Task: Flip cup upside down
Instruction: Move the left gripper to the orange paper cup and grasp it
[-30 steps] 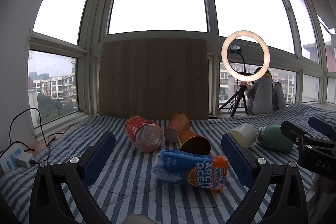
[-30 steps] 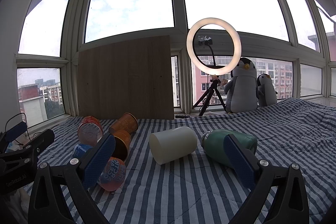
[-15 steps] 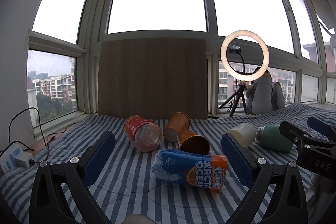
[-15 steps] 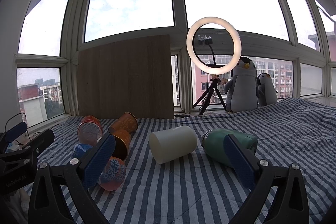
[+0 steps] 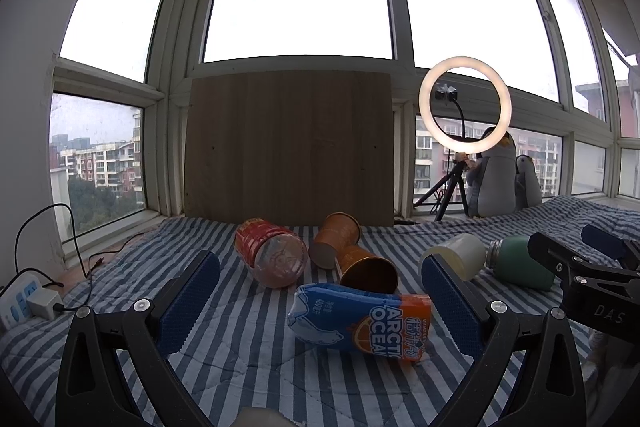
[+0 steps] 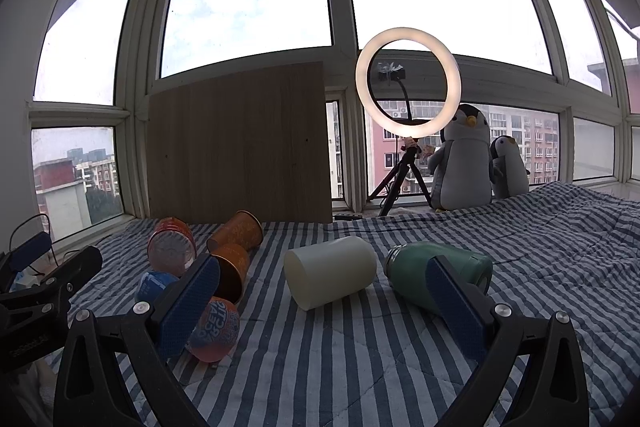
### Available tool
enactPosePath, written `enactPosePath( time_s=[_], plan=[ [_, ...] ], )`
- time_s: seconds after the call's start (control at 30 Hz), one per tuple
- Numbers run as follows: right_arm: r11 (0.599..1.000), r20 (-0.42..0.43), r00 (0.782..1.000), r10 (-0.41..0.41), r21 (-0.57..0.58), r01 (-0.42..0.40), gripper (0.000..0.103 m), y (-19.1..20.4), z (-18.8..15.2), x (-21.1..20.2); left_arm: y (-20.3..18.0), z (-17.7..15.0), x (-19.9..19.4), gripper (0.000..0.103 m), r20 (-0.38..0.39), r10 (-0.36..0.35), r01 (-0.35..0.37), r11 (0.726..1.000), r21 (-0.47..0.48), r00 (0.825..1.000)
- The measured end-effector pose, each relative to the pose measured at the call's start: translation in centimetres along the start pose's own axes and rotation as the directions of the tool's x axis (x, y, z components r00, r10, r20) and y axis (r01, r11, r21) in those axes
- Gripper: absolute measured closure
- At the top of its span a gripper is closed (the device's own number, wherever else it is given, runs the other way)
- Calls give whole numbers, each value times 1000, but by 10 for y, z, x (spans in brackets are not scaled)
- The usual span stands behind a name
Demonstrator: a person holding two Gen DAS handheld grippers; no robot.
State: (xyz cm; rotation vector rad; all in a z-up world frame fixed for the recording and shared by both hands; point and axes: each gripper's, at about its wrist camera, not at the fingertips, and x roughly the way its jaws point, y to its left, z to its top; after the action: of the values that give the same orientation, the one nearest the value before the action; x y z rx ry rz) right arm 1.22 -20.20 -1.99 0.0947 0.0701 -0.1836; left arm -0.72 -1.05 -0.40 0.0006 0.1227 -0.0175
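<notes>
A blue-and-white striped quilt (image 6: 400,359) covers the whole working surface, soft enough that round things settle into it instead of rolling off. Behind it a brown wooden board (image 5: 288,147) leans against the window frame, seemingly as a plain backdrop. A lit white ring light on a black tripod (image 6: 408,91) stands at the sill beside two grey plush penguins (image 6: 466,163).

On the quilt everything lies on its side. The dark green metal flask (image 6: 416,267) rests with its open mouth toward the cream cup, just beside it. A blue-and-orange drink pouch (image 5: 360,319) lies flat nearest the left gripper, with a clear plastic bottle with a red label (image 5: 272,255) and two orange paper cups (image 5: 352,251) touching one another behind it.

The cream-white plastic cup (image 6: 332,271), probably the one to flip, lies toppled with its flat end toward the right wrist camera, midway between the orange cups and the flask.

The right gripper (image 6: 320,299) hangs spread wide, empty, lined up roughly on this cup, so a grasp looks likely from that side. The left gripper (image 5: 320,299) is equally wide apart and empty, hovering over the pouch.
</notes>
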Motion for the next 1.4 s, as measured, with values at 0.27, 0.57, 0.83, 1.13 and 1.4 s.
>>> enactPosePath(
  time_s=[0.27, 0.57, 0.83, 1.13, 1.4],
  plan=[
    [1000, -32, 999, 7, 4, -7, 1, 0, 3, 3, 3, 0, 11, 1, -67, -29, 28, 999, -20, 997],
    [999, -51, 998, 36, 36, -35, 1, -5, 5, 4, 1, 21, 52, 1, -283, -82, 122, 985, 126, 956],
    [998, -153, 987, 59, 25, -56, 1, -6, 10, 15, 3, 62, 120, 1, -439, -92, 186, 966, 177, 894],
    [997, -329, 942, 71, -9, -79, 1, -16, 6, 32, 4, 62, 247, 1, -656, -99, 203, 975, 84, 748],
    [998, -324, 944, 57, -3, -61, 1, -32, 11, 29, -12, 50, 337, 1, -759, -93, 219, 973, 67, 644]
  ],
)
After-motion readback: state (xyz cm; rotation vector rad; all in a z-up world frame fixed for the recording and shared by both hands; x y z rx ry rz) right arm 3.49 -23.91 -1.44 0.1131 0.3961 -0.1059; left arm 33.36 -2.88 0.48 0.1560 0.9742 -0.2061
